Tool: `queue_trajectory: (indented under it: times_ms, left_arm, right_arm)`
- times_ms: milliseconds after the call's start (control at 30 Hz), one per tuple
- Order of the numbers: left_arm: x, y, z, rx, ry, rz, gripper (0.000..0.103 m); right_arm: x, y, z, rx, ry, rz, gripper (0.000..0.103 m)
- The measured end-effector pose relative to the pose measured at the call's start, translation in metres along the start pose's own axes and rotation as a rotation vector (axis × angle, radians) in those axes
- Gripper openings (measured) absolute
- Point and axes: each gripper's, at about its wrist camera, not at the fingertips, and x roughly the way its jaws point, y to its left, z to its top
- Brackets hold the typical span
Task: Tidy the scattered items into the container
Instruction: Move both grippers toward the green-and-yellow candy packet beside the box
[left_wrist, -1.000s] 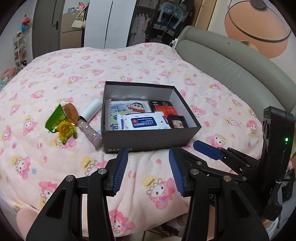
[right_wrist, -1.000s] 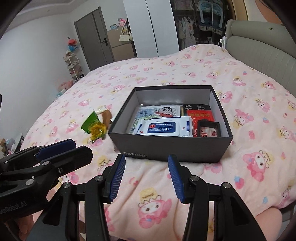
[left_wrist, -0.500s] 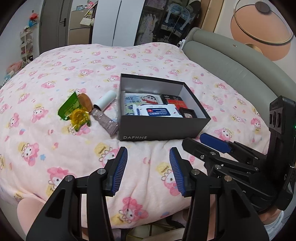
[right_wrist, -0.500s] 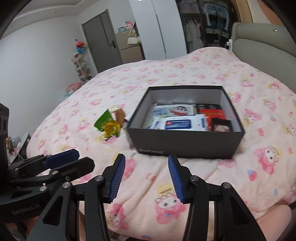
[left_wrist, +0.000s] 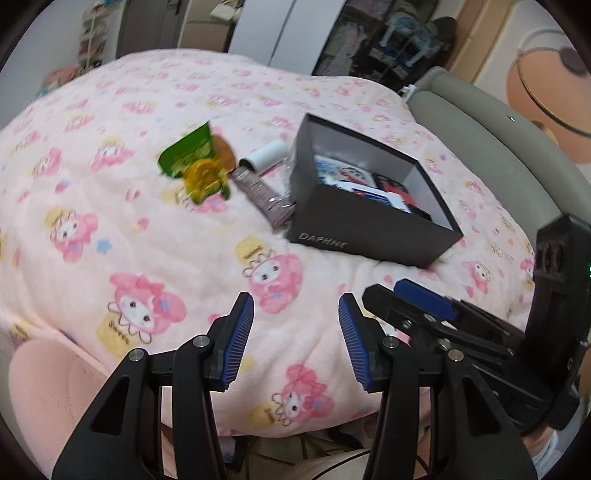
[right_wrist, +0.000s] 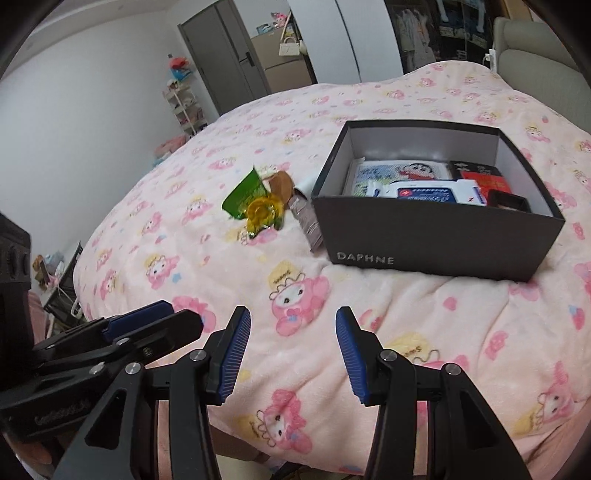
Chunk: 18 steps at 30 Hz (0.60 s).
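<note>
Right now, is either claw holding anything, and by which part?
Nothing is held. The left claw and right claw are both open and empty above the bedspread.

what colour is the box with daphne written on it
Dark grey outside, pale inside: the box shows best in the right wrist view.

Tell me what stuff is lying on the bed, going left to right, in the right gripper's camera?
green packet → yellow candy wrapper → grey tube → dark box with wet wipes inside.
</note>
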Motion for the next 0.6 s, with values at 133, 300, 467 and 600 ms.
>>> queue_trajectory:
  times_ms: [133, 300, 467, 600]
  left_arm:
    - [0.006, 0.013, -0.001, -0.013, -0.007, 0.018, 0.048]
    - [0.018, 0.040, 0.013, -0.045, -0.036, 0.038, 0.048]
    - [0.040, 0.077, 0.056, -0.102, -0.079, 0.099, 0.048]
    - [0.072, 0.115, 0.089, -0.194, -0.041, 0.143, 0.045]
  right_arm:
    - [0.019, 0.002, -0.005, 0.013, 0.027, 0.015, 0.044]
    - [0.046, 0.013, 0.002, -0.020, 0.055, -0.001, 0.044]
    - [0.075, 0.031, 0.044, -0.081, 0.017, -0.029, 0.044]
    - [0.114, 0.045, 0.078, -0.121, 0.020, -0.052, 0.044]
